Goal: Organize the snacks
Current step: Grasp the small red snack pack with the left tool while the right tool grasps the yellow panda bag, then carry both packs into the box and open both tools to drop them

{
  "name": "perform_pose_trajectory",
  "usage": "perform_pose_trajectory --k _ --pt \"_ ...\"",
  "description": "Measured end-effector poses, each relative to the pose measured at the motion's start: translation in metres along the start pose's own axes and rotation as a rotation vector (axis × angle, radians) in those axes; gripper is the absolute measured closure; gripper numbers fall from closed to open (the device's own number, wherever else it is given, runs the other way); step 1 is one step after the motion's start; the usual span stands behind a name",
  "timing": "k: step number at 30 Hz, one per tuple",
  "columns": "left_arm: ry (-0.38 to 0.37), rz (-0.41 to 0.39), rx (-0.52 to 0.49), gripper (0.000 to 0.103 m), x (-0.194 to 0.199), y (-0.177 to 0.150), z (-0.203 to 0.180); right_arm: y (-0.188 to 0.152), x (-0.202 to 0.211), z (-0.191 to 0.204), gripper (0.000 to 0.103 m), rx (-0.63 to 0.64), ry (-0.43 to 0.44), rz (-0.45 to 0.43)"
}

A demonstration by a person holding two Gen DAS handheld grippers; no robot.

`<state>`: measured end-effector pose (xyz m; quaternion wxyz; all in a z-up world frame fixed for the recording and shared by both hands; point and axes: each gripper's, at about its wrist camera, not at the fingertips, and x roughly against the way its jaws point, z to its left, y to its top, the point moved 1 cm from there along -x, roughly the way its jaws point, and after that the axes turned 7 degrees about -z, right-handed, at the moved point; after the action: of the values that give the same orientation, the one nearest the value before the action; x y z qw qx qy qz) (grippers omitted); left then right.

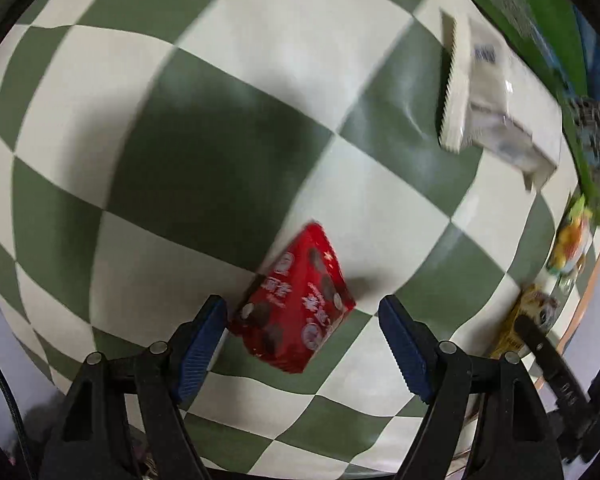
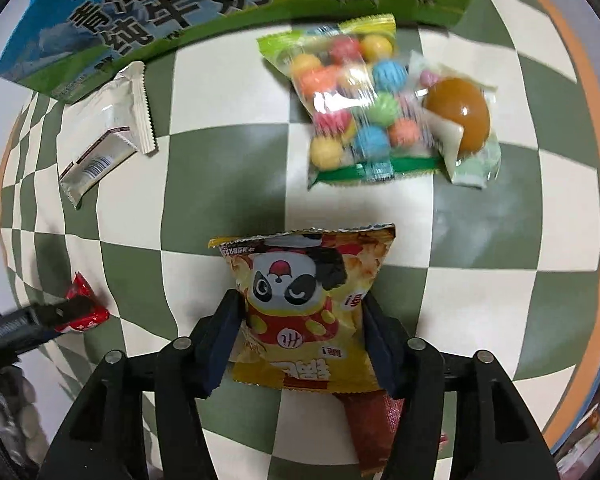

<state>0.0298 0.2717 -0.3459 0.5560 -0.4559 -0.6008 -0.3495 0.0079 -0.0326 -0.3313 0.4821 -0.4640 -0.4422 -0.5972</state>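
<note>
Panda chip bag (image 2: 300, 304) pinched in the right gripper (image 2: 300, 340).
Left gripper (image 1: 302, 344) open around the red packet (image 1: 296, 300); candy bag (image 2: 352, 100) and milk carton (image 2: 140, 20) ahead.

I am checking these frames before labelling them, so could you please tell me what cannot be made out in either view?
- Left wrist view: print on the red packet is motion-blurred.
- Left wrist view: the green carton is blurred and cut off by the lens rim.
- Right wrist view: the dark red packet is mostly hidden under the panda bag and the right tongs.
- Right wrist view: the left tongs cover part of the red packet.
</note>
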Motion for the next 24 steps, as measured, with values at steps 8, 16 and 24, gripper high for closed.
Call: perform_pose_trajectory --k 8,16,24 --pt "0.041 -0.060 -0.077 0.059 0.001 -0.013 -0.022 -0.007 -0.002 -0.024 0.038 -0.041 0.020 0.005" --pt "0.023 -0.077 -0.136 0.061 0.008 -0.033 -0.064 -0.005 -0.015 0.014 0.049 -0.016 0.021 -0.017" --pt "-0.122 -0.146 -0.184 0.061 0.062 -0.036 -0.122 0.005 0.030 -0.003 0.052 -0.037 0.141 -0.061"
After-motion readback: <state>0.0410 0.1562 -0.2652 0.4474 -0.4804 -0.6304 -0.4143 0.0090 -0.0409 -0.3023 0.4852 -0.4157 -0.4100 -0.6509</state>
